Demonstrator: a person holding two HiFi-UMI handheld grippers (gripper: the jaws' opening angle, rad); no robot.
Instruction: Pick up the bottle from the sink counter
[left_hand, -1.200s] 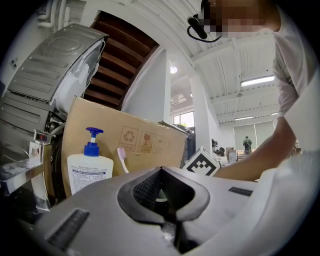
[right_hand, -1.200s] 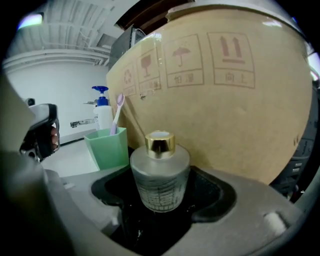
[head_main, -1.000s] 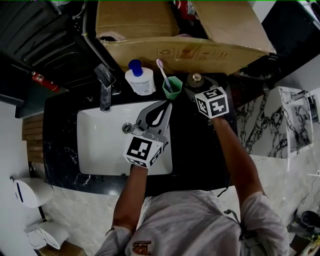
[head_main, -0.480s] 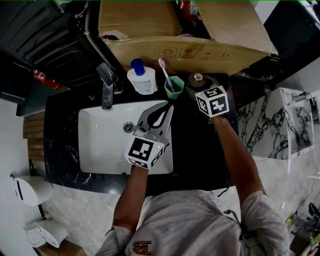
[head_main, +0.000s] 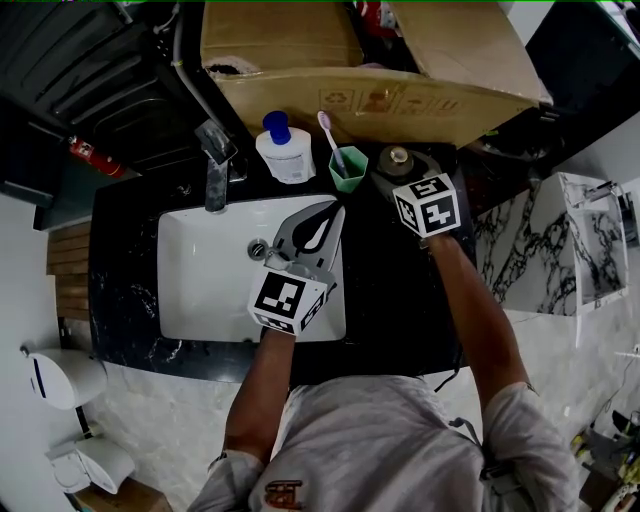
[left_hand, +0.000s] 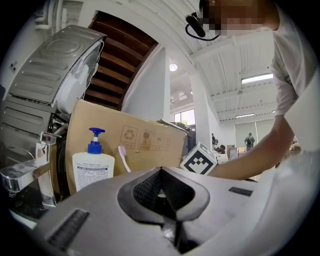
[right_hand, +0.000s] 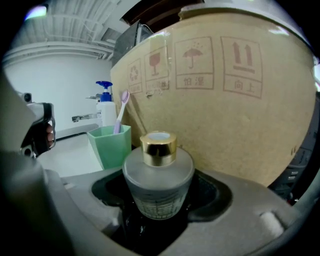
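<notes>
A small frosted glass bottle (right_hand: 158, 175) with a gold cap stands at the back right of the black counter, just in front of the cardboard box. My right gripper (right_hand: 161, 212) is shut on the bottle, one jaw on each side of its lower body. From the head view, the bottle (head_main: 396, 157) shows just beyond the right gripper (head_main: 399, 172). Whether the bottle is off the counter is not clear. My left gripper (head_main: 331, 209) hovers over the white sink, shut and holding nothing; the left gripper (left_hand: 161, 171) shows its jaw tips meeting.
A white pump bottle (head_main: 282, 155) with a blue top and a green cup (head_main: 347, 168) holding a toothbrush stand left of the frosted bottle. Close behind them is a large cardboard box (head_main: 370, 60). The faucet (head_main: 213, 170) is at the sink basin's (head_main: 200, 290) back left.
</notes>
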